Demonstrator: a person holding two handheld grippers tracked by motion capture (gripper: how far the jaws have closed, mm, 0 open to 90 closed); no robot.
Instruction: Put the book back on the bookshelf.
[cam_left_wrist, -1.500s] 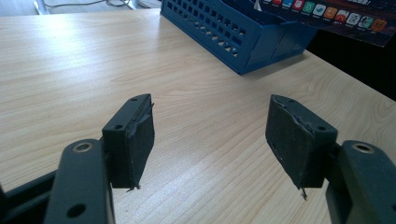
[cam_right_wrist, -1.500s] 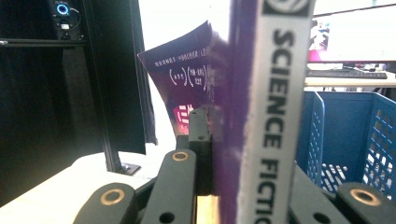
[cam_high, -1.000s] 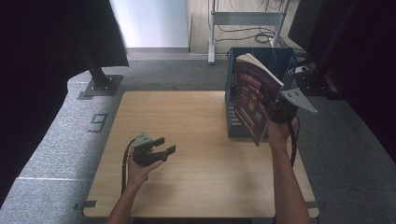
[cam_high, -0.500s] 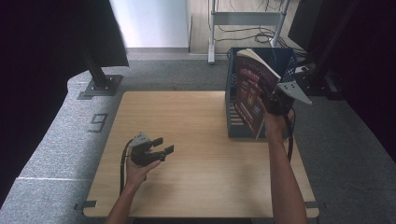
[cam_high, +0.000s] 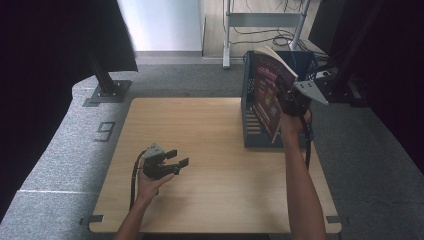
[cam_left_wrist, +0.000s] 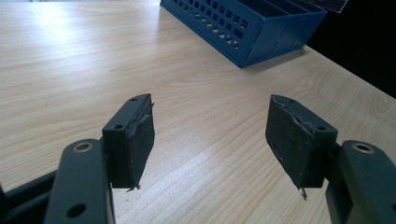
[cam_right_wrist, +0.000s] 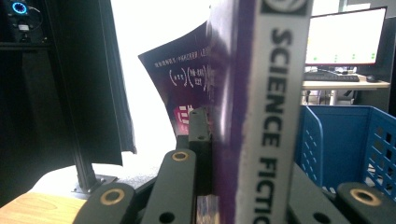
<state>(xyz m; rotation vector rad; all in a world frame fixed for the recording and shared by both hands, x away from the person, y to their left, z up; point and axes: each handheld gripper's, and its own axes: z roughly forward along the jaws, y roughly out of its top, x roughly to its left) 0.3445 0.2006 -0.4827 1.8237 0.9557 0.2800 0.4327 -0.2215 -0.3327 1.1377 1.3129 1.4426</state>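
Book (cam_high: 269, 95) clamped in right gripper (cam_high: 292, 106), above crate (cam_high: 250, 125).

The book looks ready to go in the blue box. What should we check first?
1. Right claw shut on the book: ok.
2. Book upright above the blue box: ok.
3. Free slot under the book: cannot tell.
4. Left claw open, away from the box: ok.
5. Cover hanging loose, may catch a divider: not ok.
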